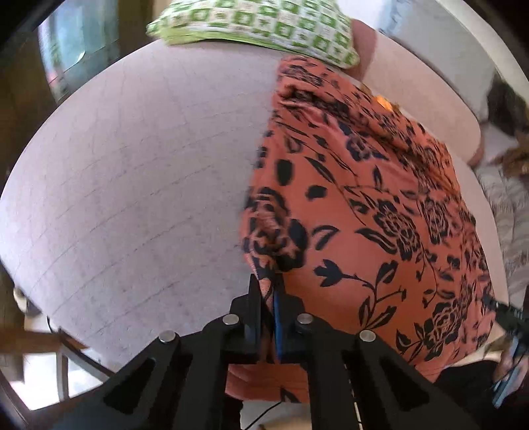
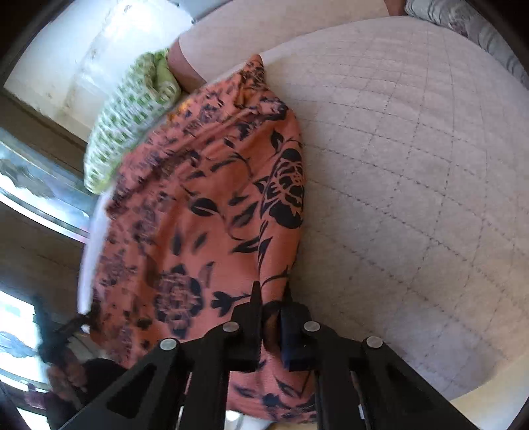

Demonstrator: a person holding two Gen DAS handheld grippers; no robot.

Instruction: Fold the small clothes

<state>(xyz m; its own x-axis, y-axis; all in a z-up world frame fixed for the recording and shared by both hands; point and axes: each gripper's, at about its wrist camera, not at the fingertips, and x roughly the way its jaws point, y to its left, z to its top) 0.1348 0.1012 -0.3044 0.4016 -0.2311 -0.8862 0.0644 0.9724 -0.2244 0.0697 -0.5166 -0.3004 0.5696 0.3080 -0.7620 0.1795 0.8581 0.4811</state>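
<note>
orange floral garment (image 1: 363, 211) lengthwise away from both grippers, left gripper (image 1: 268, 291) and right gripper (image 2: 271, 299) each pinching its near edge

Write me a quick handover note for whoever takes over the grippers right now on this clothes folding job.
Left gripper: shut on the near edge of the orange floral garment.
Right gripper: shut on the same garment's near edge, at its other side.
Garment lies spread on the quilted white surface; a green patterned cloth sits at the far end, apparently folded.
Done: both corners gripped.
Left: probably lift and carry the near edge toward the far edge, then finish folding.
</note>
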